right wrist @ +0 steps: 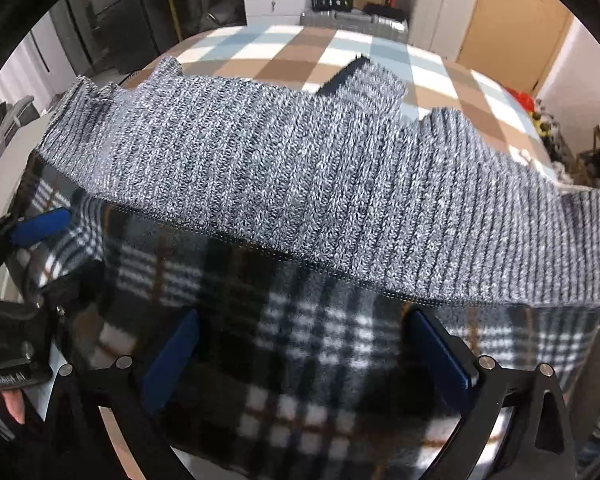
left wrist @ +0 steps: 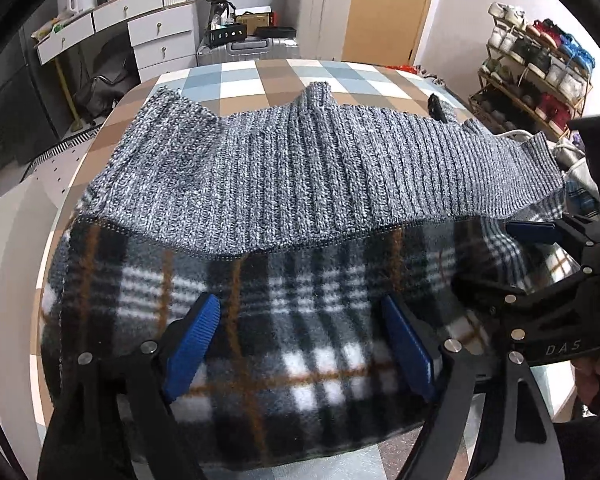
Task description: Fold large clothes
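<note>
A large garment lies spread on a table with a checked cloth point(left wrist: 260, 76). Its far half is grey ribbed knit point(left wrist: 300, 168) point(right wrist: 320, 184), its near half black, white and tan plaid fleece point(left wrist: 308, 280) point(right wrist: 312, 344). My left gripper point(left wrist: 299, 302) hangs open just over the plaid half, blue pads wide apart with only flat cloth below. My right gripper point(right wrist: 303, 318) is open over the same plaid part further right. Each shows in the other's view: the right gripper point(left wrist: 536, 234) at the right edge, the left gripper point(right wrist: 40, 224) at the left edge.
A small black object point(left wrist: 436, 106) lies on the table beyond the knit. Behind the table stand white drawers point(left wrist: 160, 36), a silver suitcase point(left wrist: 252, 46) and pale cabinets point(left wrist: 320, 4). A shoe rack point(left wrist: 532, 68) is at the right. A hand point(right wrist: 14, 404) holds the left tool.
</note>
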Tool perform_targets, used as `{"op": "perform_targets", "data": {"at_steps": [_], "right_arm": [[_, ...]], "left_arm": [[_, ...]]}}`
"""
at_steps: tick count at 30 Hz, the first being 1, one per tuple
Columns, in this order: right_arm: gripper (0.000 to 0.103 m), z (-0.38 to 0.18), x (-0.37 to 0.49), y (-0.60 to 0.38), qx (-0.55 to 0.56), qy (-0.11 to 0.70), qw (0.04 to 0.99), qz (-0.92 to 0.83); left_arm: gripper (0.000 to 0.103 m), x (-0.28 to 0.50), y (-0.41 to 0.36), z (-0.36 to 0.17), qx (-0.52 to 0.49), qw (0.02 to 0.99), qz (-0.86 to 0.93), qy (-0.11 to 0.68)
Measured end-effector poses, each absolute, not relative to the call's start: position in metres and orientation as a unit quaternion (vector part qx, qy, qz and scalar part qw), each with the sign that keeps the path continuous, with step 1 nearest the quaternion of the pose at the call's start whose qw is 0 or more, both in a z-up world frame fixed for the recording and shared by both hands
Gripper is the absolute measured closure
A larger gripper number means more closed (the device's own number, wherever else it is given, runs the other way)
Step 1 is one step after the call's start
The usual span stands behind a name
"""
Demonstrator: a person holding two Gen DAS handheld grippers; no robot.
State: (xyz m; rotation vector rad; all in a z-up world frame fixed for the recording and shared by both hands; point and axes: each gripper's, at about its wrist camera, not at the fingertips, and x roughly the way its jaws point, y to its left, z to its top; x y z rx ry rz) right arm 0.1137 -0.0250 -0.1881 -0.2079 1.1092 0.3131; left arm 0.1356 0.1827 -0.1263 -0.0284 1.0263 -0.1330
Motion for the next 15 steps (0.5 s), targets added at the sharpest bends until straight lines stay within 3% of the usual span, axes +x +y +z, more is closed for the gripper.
{"op": "perform_targets", "data": {"at_steps": [5,10,15], "right_arm": [[0.0,-0.177,0.124,-0.037,-0.096,0.539,0.821,0.165],[0.0,-0.153,0.101,-0.093,-0.061,0.491,0.858,0.137],[0.0,-0.18,0.09,-0.143,0.002,0.527,0.844,0.098]], "left_arm": [[0.021,0.127,0.185,-0.121,-0.011,0.867,-0.067,0.494],[0.021,0.12,0.188,-0.12,-0.011,0.866,-0.078,0.493],[0.02,0.122,0.184,-0.121,-0.007,0.866,-0.069,0.495]]}}
